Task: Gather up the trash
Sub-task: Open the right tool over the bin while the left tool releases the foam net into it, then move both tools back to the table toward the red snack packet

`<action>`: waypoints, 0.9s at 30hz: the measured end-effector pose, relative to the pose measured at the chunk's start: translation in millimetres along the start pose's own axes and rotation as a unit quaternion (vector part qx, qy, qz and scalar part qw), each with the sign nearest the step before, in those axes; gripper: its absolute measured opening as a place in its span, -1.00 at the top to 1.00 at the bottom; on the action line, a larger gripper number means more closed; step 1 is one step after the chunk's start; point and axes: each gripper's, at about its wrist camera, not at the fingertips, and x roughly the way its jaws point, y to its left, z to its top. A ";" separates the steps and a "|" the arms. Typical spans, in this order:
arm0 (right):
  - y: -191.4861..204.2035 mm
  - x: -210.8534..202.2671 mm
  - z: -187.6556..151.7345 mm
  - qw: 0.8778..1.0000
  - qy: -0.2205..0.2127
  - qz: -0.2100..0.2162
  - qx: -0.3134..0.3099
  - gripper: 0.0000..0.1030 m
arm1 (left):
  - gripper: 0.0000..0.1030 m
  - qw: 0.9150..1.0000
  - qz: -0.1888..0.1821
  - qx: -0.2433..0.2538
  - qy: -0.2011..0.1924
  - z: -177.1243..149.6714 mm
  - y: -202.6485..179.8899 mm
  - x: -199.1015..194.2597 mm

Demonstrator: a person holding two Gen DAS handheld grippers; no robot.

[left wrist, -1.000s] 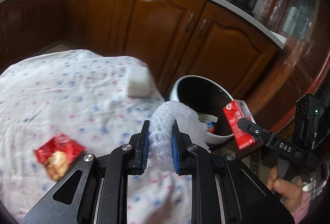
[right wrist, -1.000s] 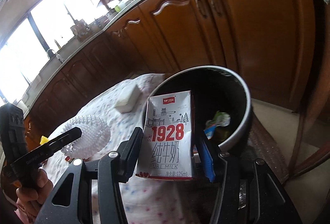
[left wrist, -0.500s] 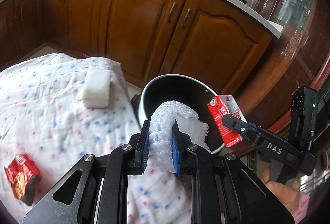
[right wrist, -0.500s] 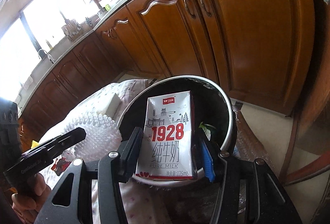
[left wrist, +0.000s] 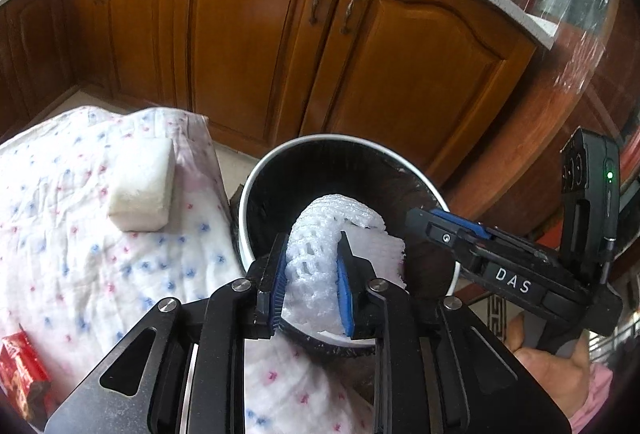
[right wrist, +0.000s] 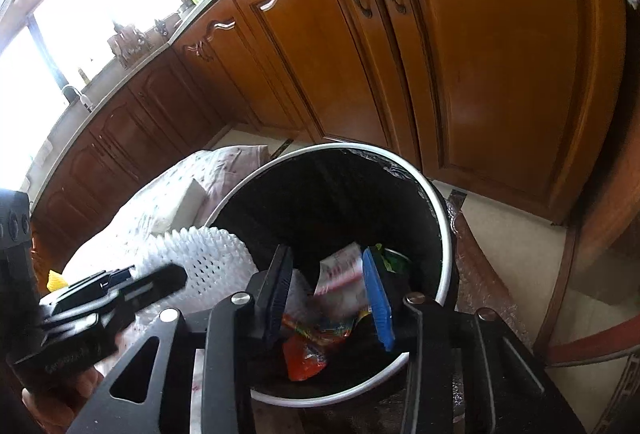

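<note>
My left gripper [left wrist: 311, 276] is shut on a white foam fruit net [left wrist: 320, 234] and holds it over the near rim of the trash bin [left wrist: 256, 178], a round white-rimmed bin with a black liner. My right gripper [right wrist: 328, 298] is open and empty above the bin [right wrist: 436, 202]. The milk carton [right wrist: 340, 274] is blurred between the fingers, loose, down inside the bin among coloured wrappers [right wrist: 308, 350]. The foam net also shows in the right wrist view [right wrist: 204, 254]. The right gripper shows at the right of the left wrist view [left wrist: 460, 234].
A table with a white dotted cloth [left wrist: 80, 254] stands left of the bin. A white sponge block [left wrist: 142, 190] and a red snack wrapper [left wrist: 20, 374] lie on it. Brown kitchen cabinets [left wrist: 280, 34] stand behind the bin.
My right gripper opened and the milk carton dropped out of it into the bin. My left gripper moved with the foam net to over the bin.
</note>
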 end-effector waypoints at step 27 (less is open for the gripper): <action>72.3 -36.7 -40.5 0.996 -0.039 0.084 -0.002 -0.84 | -0.39 0.994 0.019 -0.095 -0.047 -71.6 81.9 -99.4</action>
